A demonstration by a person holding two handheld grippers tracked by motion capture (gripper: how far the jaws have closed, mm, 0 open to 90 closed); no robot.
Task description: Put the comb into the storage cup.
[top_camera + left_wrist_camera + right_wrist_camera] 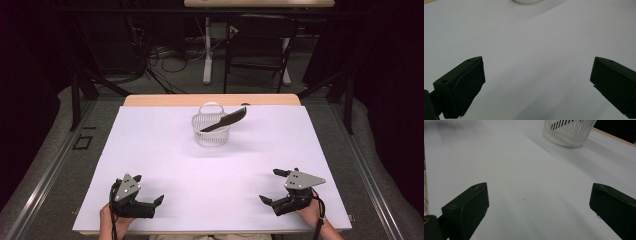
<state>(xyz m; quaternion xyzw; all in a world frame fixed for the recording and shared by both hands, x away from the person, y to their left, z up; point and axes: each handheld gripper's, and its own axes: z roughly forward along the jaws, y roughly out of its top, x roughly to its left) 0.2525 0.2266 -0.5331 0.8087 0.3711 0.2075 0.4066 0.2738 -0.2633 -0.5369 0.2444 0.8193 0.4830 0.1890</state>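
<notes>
Grippers (273, 186) well short of basket (210, 131)

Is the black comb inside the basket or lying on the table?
Inside: the black comb leans in the white basket, its upper end sticking out over the rim toward the right.

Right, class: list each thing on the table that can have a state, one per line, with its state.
Left hand-held gripper: open, holding nothing.
Right hand-held gripper: open, holding nothing.
White slotted basket: upright on the table.
Black comb: standing tilted in the basket, upper end leaning out over the rim.
</notes>
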